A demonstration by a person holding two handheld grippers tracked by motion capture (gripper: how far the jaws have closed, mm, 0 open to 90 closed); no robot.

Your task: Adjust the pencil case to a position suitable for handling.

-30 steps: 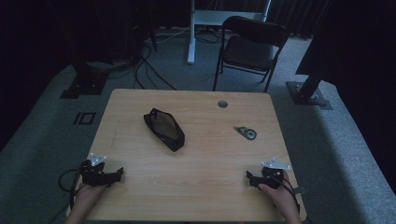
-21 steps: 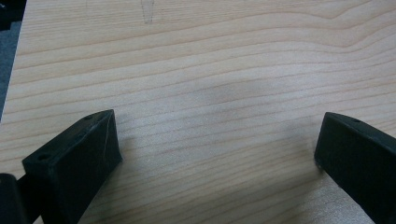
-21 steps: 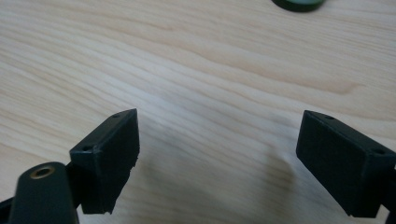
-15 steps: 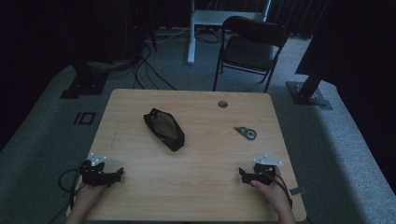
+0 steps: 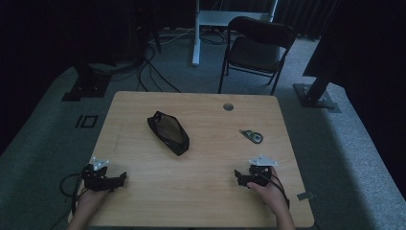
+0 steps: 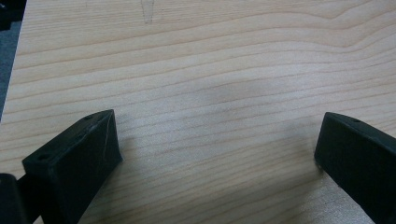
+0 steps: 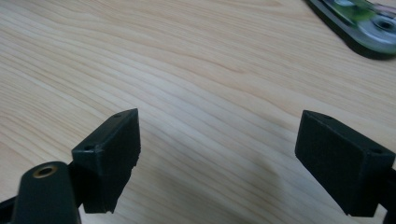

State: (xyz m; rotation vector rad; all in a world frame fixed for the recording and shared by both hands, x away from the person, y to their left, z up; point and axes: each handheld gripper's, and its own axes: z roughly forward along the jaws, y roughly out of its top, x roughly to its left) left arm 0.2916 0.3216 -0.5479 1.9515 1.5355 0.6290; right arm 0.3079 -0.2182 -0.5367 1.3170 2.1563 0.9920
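A black pouch [image 5: 168, 132] lies at an angle on the wooden table [image 5: 201, 158], left of its middle. A small grey-green flat object [image 5: 252, 136] rests toward the right; its edge shows at the top right of the right gripper view [image 7: 364, 23]. My left gripper [image 5: 119, 179] sits near the front left corner, open over bare wood [image 6: 219, 144]. My right gripper [image 5: 238, 176] is near the front right, held by a hand, also open with nothing between its jaws [image 7: 219, 154].
A round cable hole [image 5: 228, 106] sits near the table's far edge. Beyond the table stand a dark folding chair [image 5: 256, 48], a white stand leg [image 5: 196, 33] and cables on grey carpet. A small tag [image 5: 304, 196] lies by the right edge.
The right gripper has shifted left and slightly forward across the table. The left gripper has stayed where it was.
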